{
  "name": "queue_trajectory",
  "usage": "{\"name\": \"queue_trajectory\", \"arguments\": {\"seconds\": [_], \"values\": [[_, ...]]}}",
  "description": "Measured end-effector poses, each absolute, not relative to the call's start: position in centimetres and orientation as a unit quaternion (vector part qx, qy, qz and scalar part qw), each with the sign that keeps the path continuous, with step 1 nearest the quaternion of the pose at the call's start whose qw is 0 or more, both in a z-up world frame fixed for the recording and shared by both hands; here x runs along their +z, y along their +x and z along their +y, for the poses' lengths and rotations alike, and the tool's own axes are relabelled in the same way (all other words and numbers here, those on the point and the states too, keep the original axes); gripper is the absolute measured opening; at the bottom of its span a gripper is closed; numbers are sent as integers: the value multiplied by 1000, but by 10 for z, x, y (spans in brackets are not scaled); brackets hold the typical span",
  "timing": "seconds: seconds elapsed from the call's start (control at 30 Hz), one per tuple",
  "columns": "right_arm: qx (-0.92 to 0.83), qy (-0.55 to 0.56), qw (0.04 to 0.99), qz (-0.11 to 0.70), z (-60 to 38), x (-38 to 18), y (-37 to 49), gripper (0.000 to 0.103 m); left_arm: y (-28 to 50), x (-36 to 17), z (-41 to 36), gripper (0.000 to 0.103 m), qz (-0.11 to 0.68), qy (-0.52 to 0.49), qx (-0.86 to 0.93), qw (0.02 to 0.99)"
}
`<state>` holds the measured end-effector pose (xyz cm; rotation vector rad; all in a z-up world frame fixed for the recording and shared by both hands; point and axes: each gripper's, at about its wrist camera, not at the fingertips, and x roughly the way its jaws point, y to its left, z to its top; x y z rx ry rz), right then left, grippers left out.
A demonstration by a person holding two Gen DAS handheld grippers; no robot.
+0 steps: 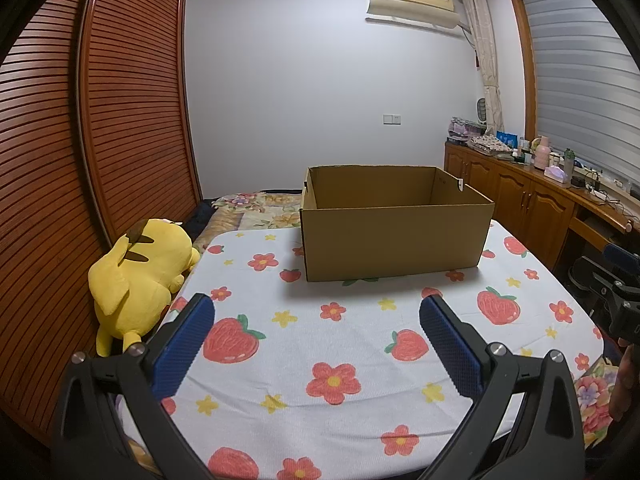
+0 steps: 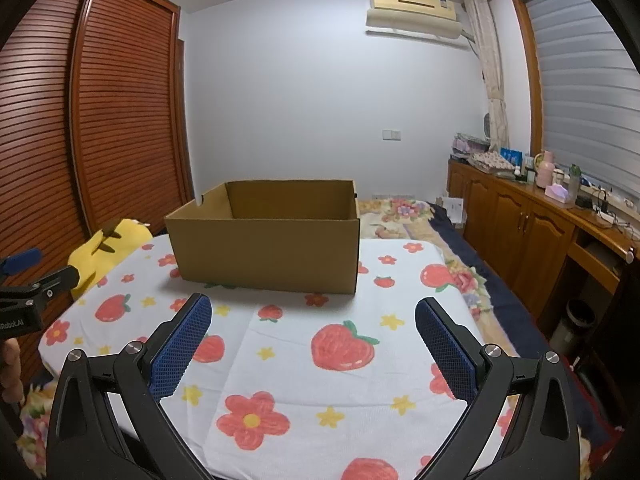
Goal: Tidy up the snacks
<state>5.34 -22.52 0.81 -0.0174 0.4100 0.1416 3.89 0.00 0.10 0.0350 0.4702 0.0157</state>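
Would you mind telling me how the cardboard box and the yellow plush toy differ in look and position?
The cardboard box is brown, stiff and straight-edged; the yellow plush toy is soft and rounded, with dark markings. The box stands upright and open-topped on the strawberry-print cloth; the toy lies slumped off the cloth's left edge, by the wooden wardrobe. Neither is touched by a gripper.
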Motion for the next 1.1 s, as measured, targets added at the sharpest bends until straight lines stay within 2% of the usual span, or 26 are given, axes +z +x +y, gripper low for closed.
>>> {"name": "queue_trajectory", "arguments": {"seconds": [1.1], "values": [[71,-9,976,204,-225,10,53,103,36,4,0,103,230,21,9,973]]}}
